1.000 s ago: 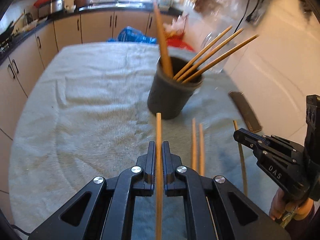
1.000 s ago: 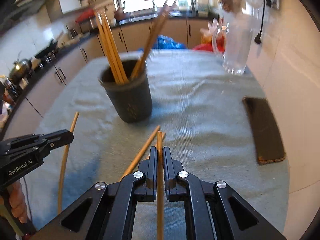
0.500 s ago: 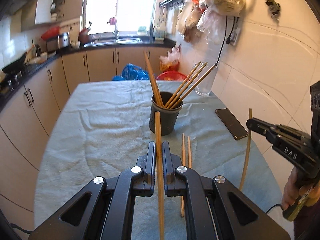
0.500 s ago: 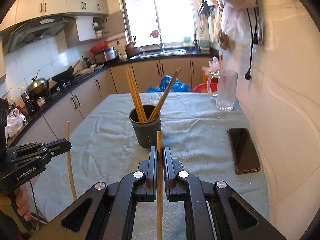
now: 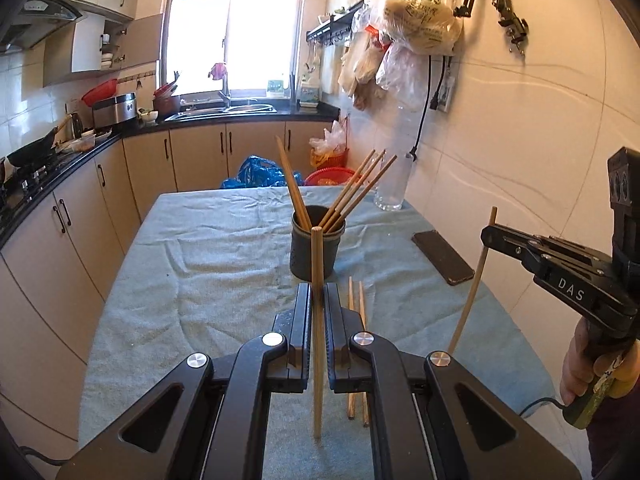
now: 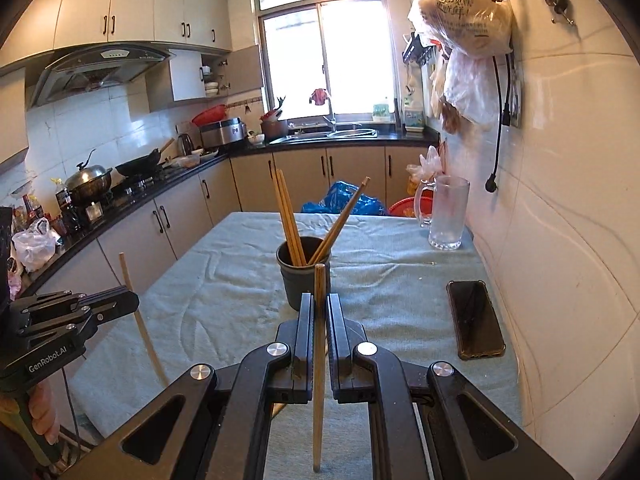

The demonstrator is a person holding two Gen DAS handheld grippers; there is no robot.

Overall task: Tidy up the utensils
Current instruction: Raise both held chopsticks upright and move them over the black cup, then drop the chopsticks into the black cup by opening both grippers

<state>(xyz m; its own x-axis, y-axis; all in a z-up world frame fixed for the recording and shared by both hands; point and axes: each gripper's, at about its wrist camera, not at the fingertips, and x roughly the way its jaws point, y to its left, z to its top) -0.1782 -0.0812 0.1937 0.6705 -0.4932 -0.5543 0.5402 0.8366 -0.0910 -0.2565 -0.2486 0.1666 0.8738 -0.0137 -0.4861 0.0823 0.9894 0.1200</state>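
Note:
A dark cup (image 5: 316, 250) holding several wooden chopsticks stands mid-table; it also shows in the right wrist view (image 6: 304, 276). My left gripper (image 5: 317, 300) is shut on one chopstick (image 5: 317, 264), held upright above the near end of the table. My right gripper (image 6: 319, 308) is shut on another chopstick (image 6: 319, 284), also upright. Each gripper shows in the other's view, the right one (image 5: 486, 236) and the left one (image 6: 134, 304). Two loose chopsticks (image 5: 356, 308) lie on the cloth in front of the cup.
A grey-green cloth (image 5: 208, 264) covers the table. A black phone (image 6: 474, 318) lies near the right edge by the tiled wall. A glass mug (image 6: 446, 212) stands at the far right. Kitchen counters run along the left and back.
Both grippers have risen and pulled back from the table with their chopsticks, which have tipped from lying forward to upright. The cup now looks farther away.

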